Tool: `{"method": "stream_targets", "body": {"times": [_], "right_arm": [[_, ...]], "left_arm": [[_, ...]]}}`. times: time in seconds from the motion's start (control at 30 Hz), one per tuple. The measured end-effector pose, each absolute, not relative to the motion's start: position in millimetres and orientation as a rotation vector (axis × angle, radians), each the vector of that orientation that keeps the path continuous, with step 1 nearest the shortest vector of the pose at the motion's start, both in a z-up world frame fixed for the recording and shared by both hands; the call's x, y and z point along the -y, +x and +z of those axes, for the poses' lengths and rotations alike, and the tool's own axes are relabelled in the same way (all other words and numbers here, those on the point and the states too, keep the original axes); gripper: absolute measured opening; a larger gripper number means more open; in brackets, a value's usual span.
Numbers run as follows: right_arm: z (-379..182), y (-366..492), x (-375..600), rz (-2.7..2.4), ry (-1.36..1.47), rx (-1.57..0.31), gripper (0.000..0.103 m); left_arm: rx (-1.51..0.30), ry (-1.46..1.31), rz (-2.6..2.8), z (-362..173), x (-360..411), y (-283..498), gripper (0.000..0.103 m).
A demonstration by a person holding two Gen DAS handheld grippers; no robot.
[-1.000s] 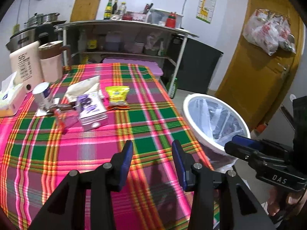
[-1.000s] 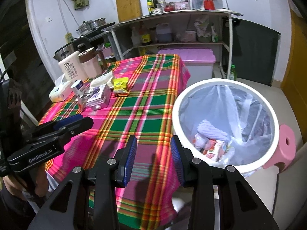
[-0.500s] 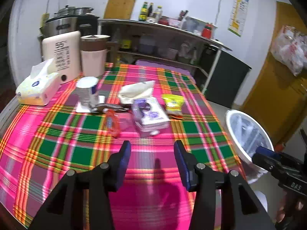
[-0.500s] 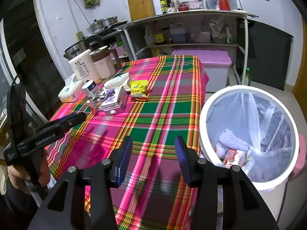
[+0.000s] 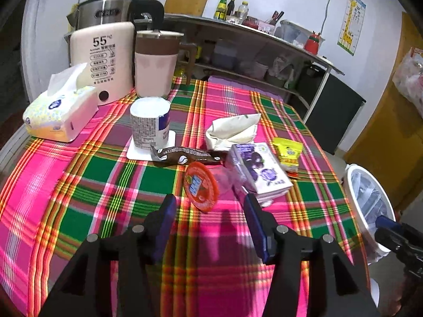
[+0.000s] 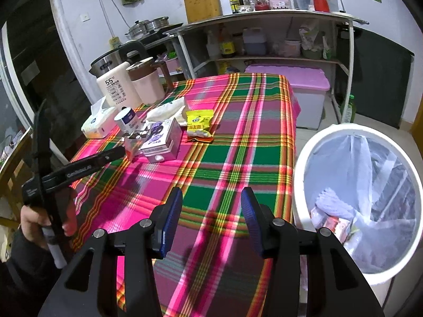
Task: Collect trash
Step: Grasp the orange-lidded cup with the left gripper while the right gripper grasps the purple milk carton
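Note:
Trash lies in a cluster on the plaid table [image 5: 79,174]: an orange-lidded clear cup [image 5: 202,185] on its side, a purple carton [image 5: 257,170], a brown wrapper [image 5: 182,155], a yellow snack packet [image 5: 288,153] and a crumpled white bag [image 5: 232,129]. My left gripper [image 5: 210,206] is open and empty, just short of the orange-lidded cup. My right gripper [image 6: 211,203] is open and empty over the table's near edge. The white bin [image 6: 312,142] with a clear liner stands at its right and holds some trash. The left gripper also shows in the right wrist view [image 6: 113,155].
A tissue pack [image 5: 59,113], a white can on a coaster [image 5: 149,126], a white 55° kettle [image 5: 104,58] and a pink jug [image 5: 156,63] stand at the table's far left. A shelf unit [image 6: 264,39] and a pink-lidded box [image 6: 296,79] stand behind the table.
My left gripper has swung left from the bin side and moved in towards the trash cluster. My right gripper has drawn a little left, away from the bin. Both stay open.

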State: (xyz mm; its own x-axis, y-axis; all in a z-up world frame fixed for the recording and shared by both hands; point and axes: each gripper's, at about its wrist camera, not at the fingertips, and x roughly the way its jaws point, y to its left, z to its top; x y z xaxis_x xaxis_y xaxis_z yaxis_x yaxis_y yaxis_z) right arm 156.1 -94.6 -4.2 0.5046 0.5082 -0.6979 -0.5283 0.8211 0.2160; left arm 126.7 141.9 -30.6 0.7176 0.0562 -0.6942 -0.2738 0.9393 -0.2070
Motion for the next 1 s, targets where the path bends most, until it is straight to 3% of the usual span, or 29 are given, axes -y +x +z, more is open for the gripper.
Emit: {"method": "stream_targets", "body": {"times": [0.63,0.73,1.0], "right_arm": [[-9,176,59,0.653,-0.056,-0.846,0.047],[-10,178,52,0.658,-0.060,-0.848,0.048],[-10,181,24,0.693,-0.094,-0.843,0.048]], "left_arm": [[-0.820,-0.332,0.109,-50,-159,169,0.055],[-0.810,-0.349,0.098,-50,-161,168,0.050],[-0.761,-0.367,0.109,-44,-168,150,0.049]]}}
